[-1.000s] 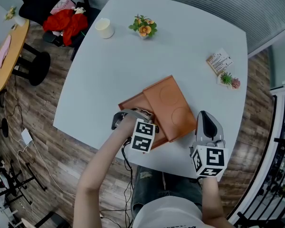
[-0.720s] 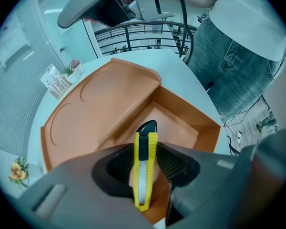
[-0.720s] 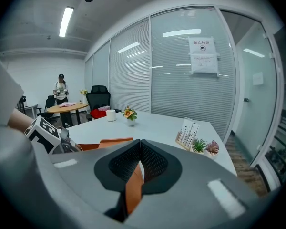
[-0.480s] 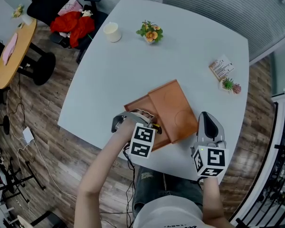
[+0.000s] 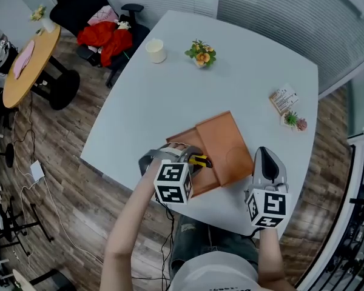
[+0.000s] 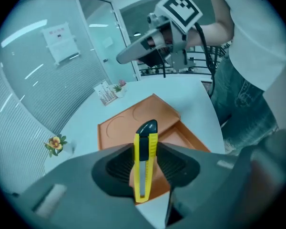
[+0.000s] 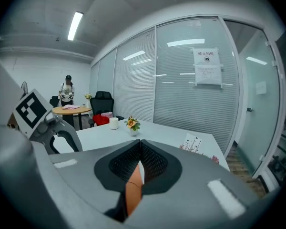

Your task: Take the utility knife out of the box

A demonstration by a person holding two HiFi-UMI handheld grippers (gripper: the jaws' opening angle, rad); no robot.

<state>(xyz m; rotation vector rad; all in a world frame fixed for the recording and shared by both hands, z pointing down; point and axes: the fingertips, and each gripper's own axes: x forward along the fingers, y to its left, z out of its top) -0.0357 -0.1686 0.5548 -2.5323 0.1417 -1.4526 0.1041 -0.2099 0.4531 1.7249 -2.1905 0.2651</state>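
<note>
The yellow utility knife point(image 6: 142, 175) was clamped between the fingers point(image 6: 115, 162) of the left gripper point(image 6: 145, 149), its dark tip pointing towards the orange box point(image 6: 133, 125). From the head view the knife point(image 5: 200, 160) showed over the box's point(image 5: 225, 145) open tray, just beside the edge of the shifted lid. The left gripper point(image 5: 193, 159) reached in from the box's near side. The right gripper point(image 5: 262, 153) lay just beside the box's right edge, its fingers point(image 7: 151, 160) pressed together on nothing. Beyond the box on the worktop point(image 5: 242, 59) stood a white cup point(image 5: 156, 50) and a flower pot point(image 5: 201, 53), well apart from it.
</note>
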